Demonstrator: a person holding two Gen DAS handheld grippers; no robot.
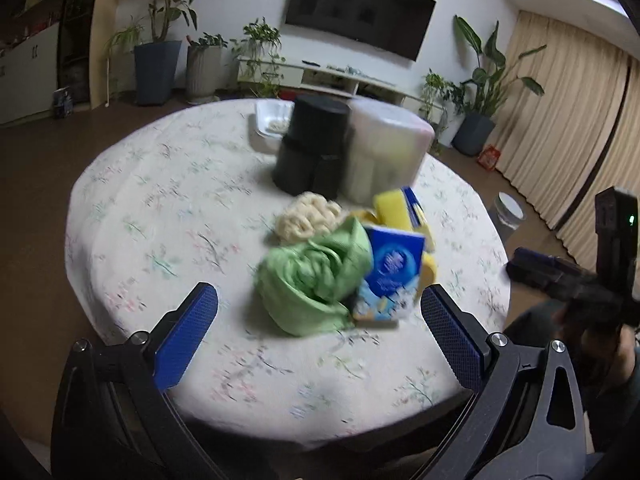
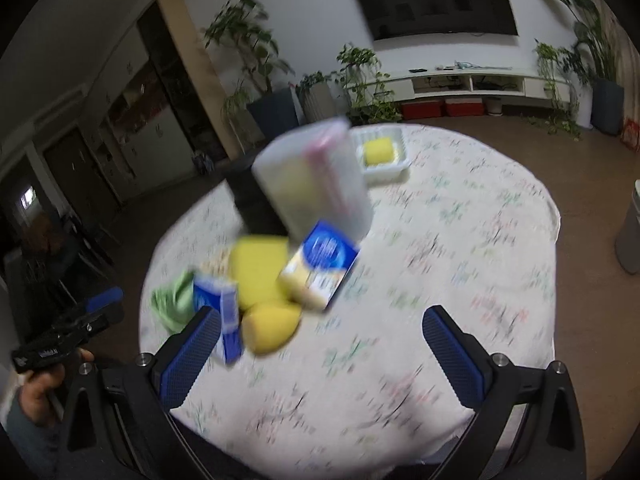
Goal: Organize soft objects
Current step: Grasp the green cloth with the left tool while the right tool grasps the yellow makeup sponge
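A pile of soft things lies mid-table: a green cloth (image 1: 316,276), a cream knitted scrubber (image 1: 308,216), yellow sponges (image 1: 394,208) and blue packets (image 1: 394,272). In the right wrist view the same pile shows the green cloth (image 2: 174,300), yellow sponges (image 2: 260,272) and blue packets (image 2: 324,264). My left gripper (image 1: 318,320) is open and empty, hovering just short of the cloth. My right gripper (image 2: 320,344) is open and empty above the table's near part, right of the pile.
A black container (image 1: 312,148) and a translucent lidded container (image 1: 384,152) stand behind the pile. A white tray (image 2: 382,152) at the far edge holds a yellow sponge (image 2: 378,150). The round table (image 1: 160,208) has a floral cloth. The other gripper shows at the right (image 1: 600,276).
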